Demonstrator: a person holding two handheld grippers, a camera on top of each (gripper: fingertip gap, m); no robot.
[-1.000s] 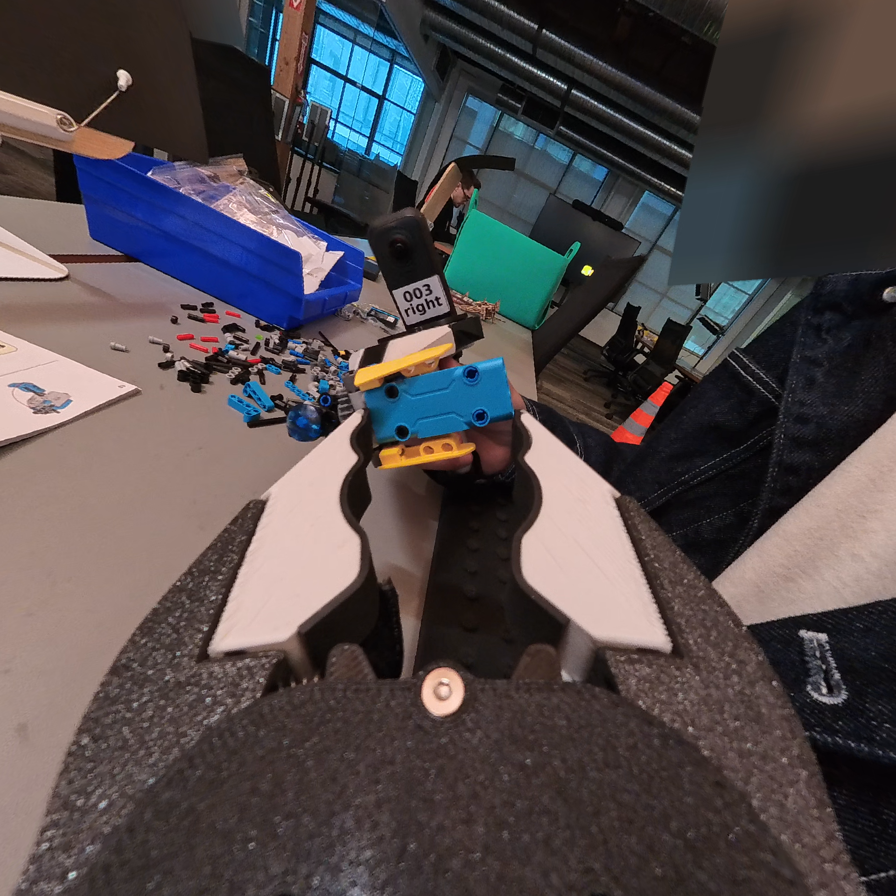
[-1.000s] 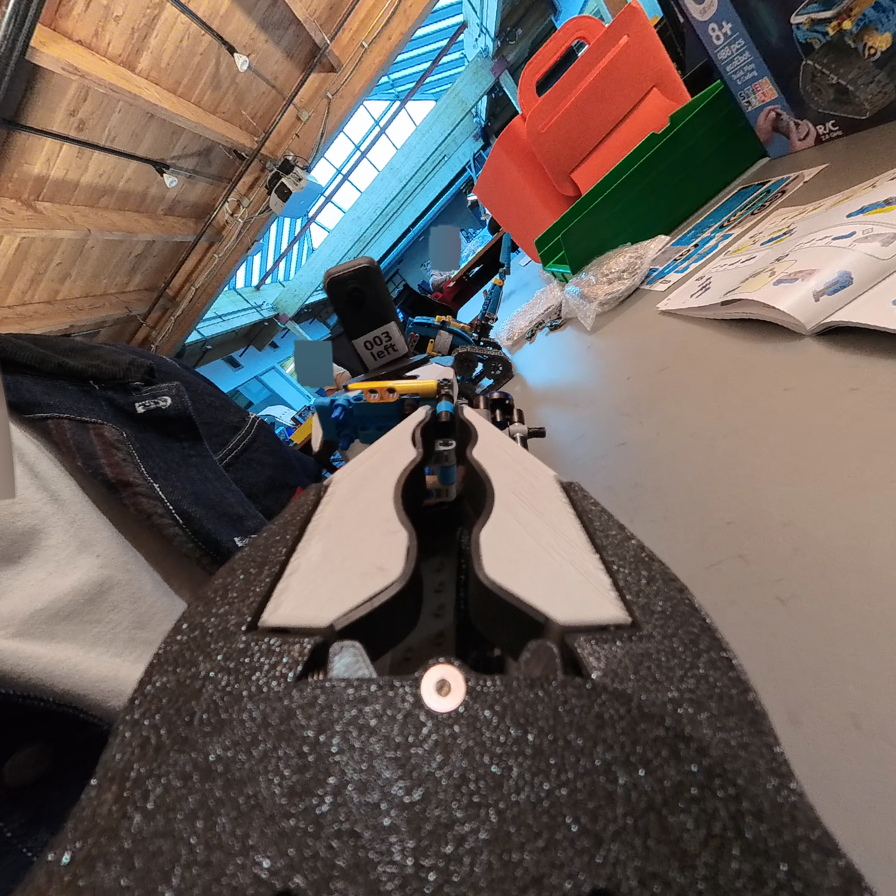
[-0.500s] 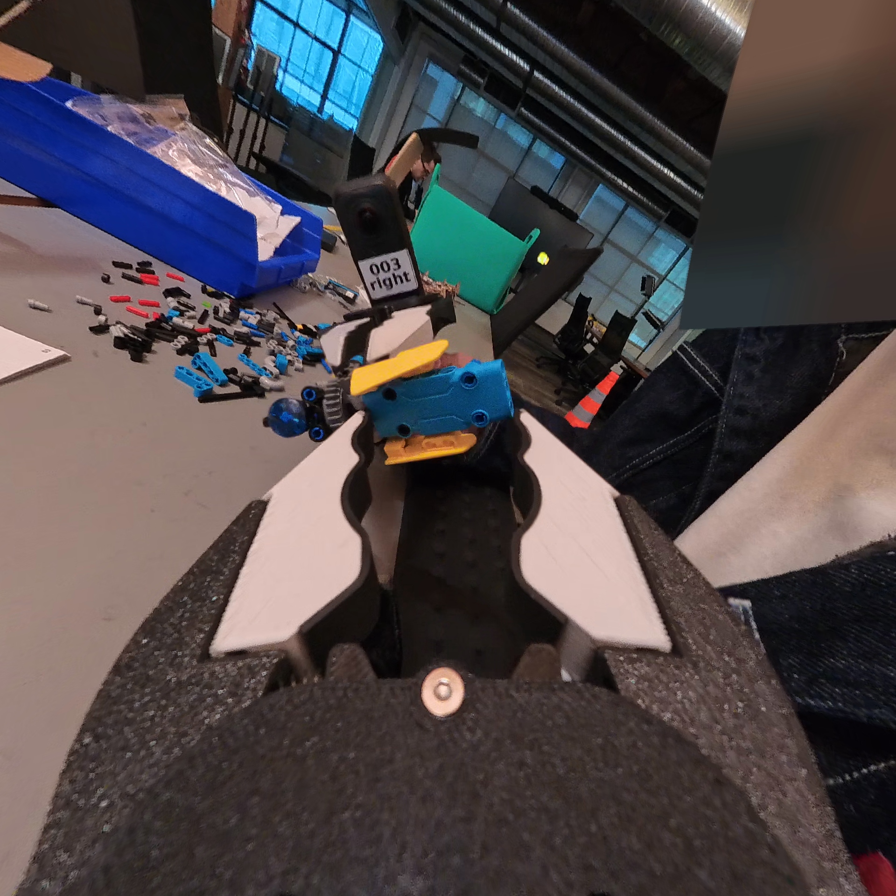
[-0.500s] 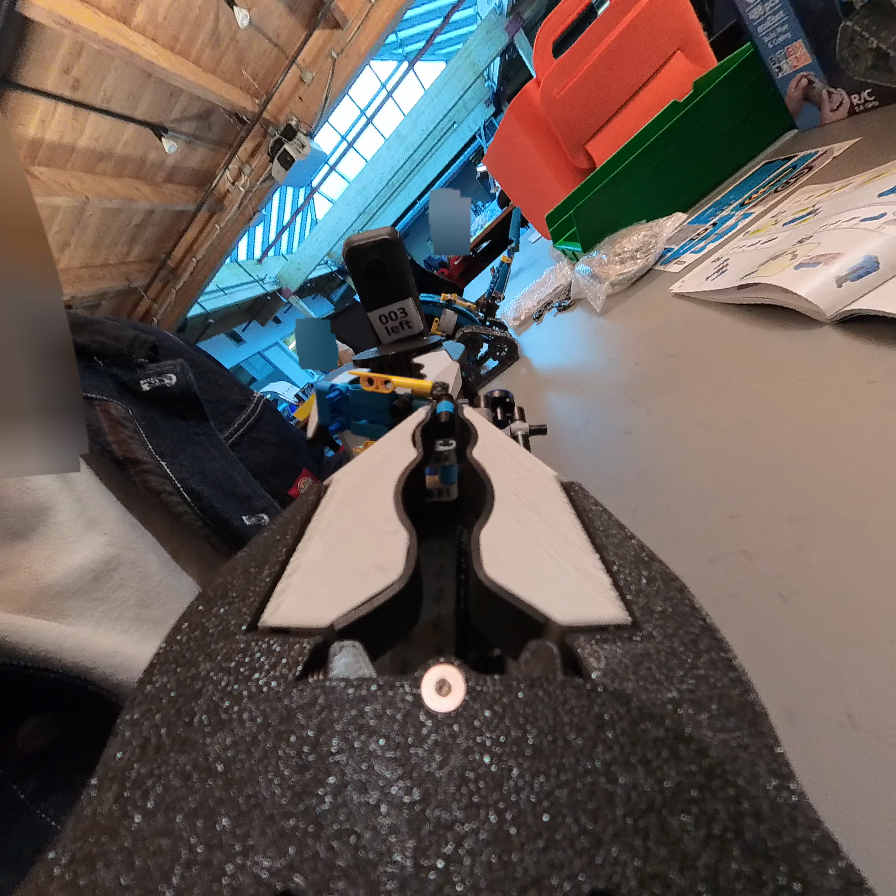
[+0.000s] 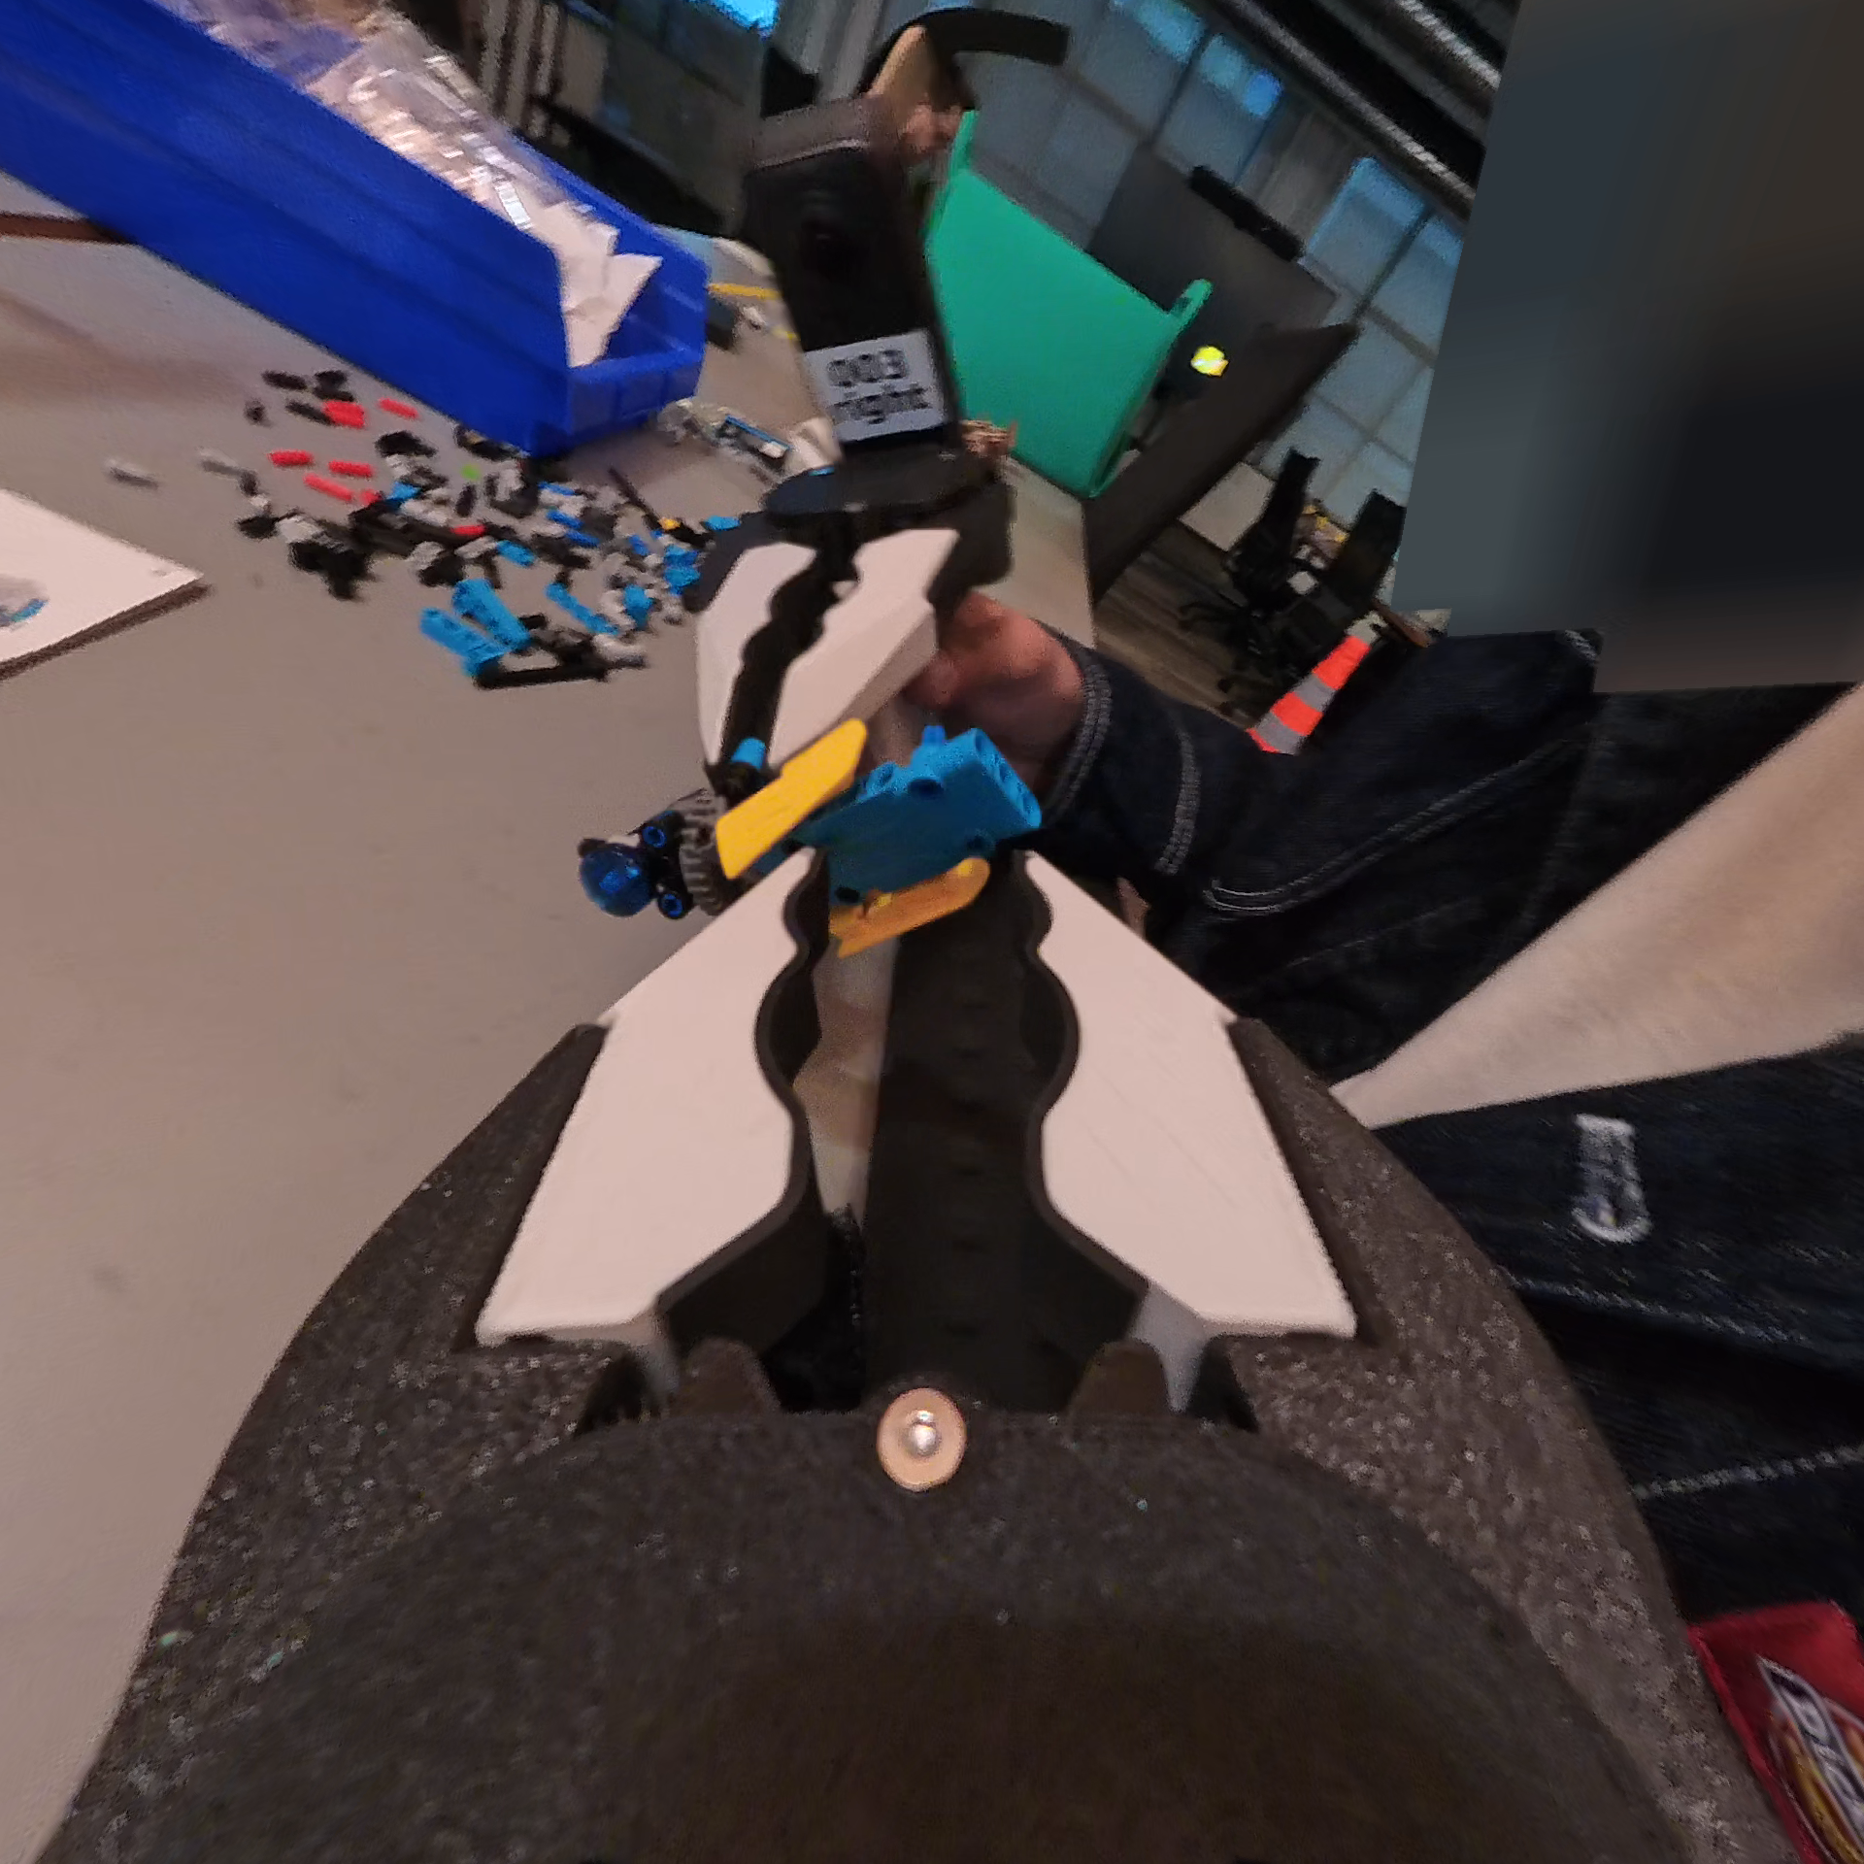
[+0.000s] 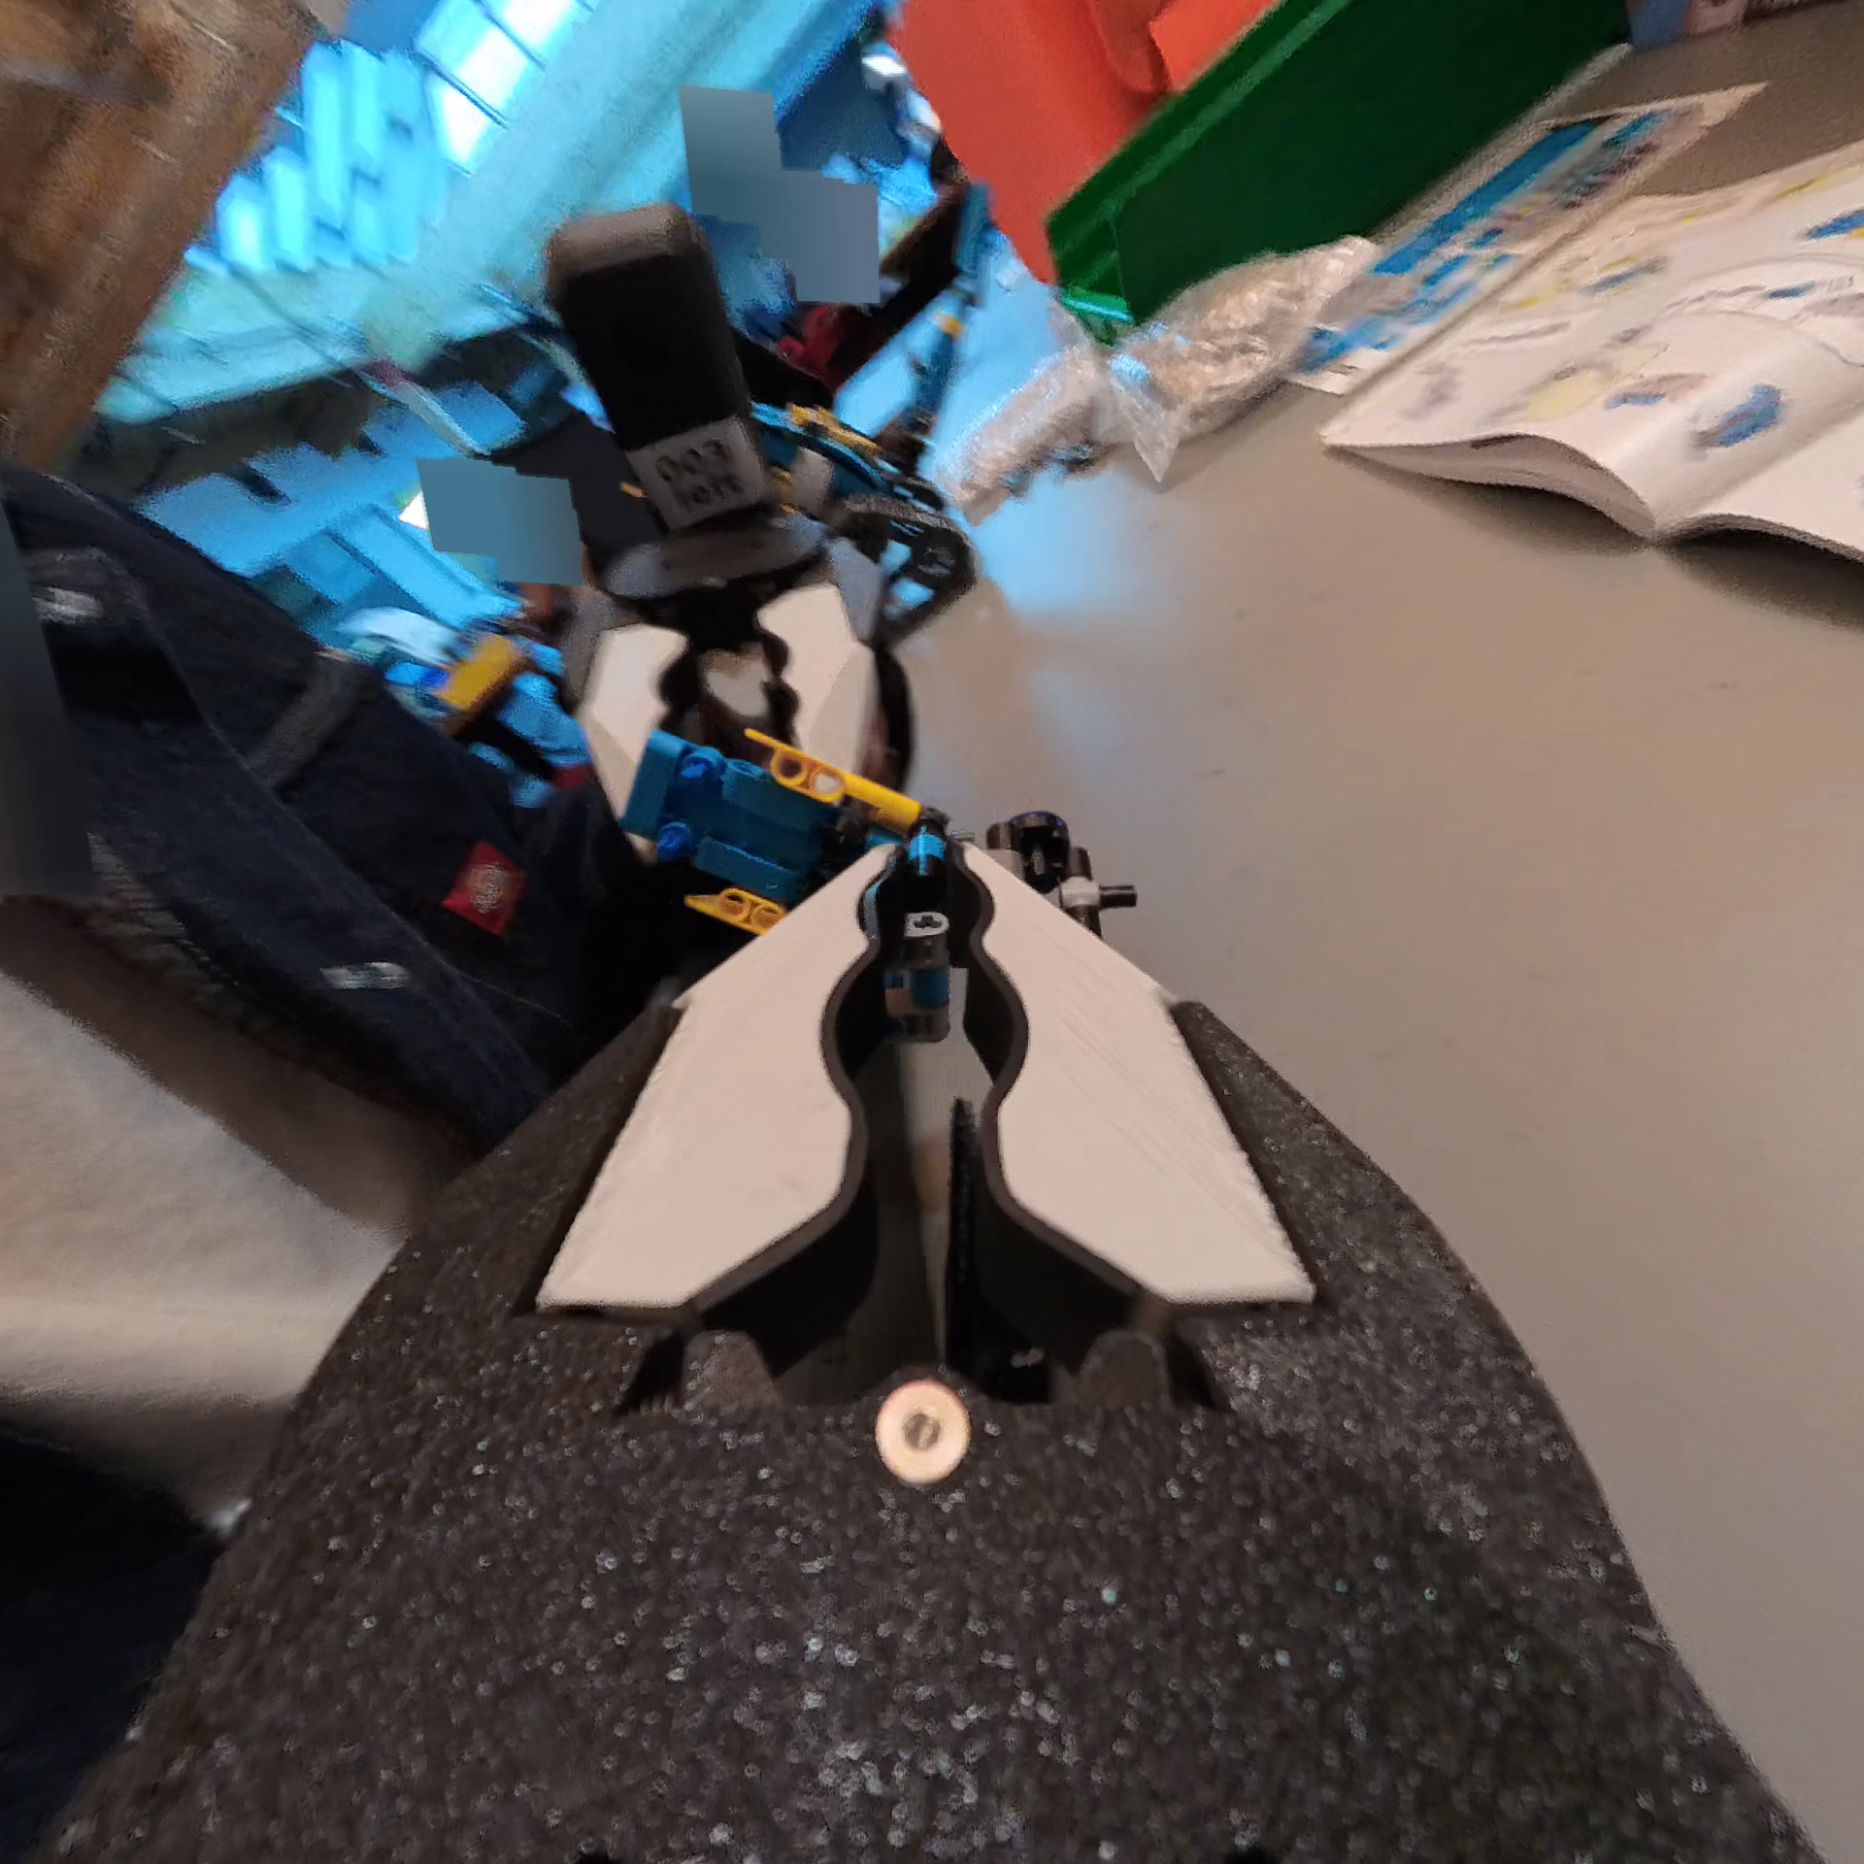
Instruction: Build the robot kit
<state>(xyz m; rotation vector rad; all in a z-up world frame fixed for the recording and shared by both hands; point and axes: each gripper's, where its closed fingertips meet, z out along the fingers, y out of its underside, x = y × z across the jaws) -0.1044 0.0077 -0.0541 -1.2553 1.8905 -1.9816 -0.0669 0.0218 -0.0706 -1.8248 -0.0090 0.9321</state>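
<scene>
While both views are blurred, the main relations read clearly. Left hand-held gripper (image 5: 913,888) is clamped on the blue-and-yellow brick model (image 5: 908,817), its fingers gripping the model's near end, so the body sticks out ahead of the tips, above the grey surface (image 5: 252,908). Right hand-held gripper (image 6: 923,878) is closed on a slim blue-and-black piece (image 6: 920,958) that runs back between its fingers; the tip of that piece sits at the model's (image 6: 746,807) right end, touching or nearly so, I cannot tell which. Judgement: one tool steadies the body while the other holds the small part end-on against it, which would explain the two grippers facing each other.

In the left view the right gripper (image 5: 746,767) comes down from above, a person's hand (image 5: 999,666) behind it, with a dark gear and translucent blue knob (image 5: 615,878) at the model's left end.

Loose bricks (image 5: 484,545) lie scattered far left, short of a blue bin (image 5: 353,222) holding plastic bags. In the right view, an open booklet (image 6: 1664,403) lies far right on the surface, with clear bags (image 6: 1210,343) and a green tray (image 6: 1311,131) beyond it.
</scene>
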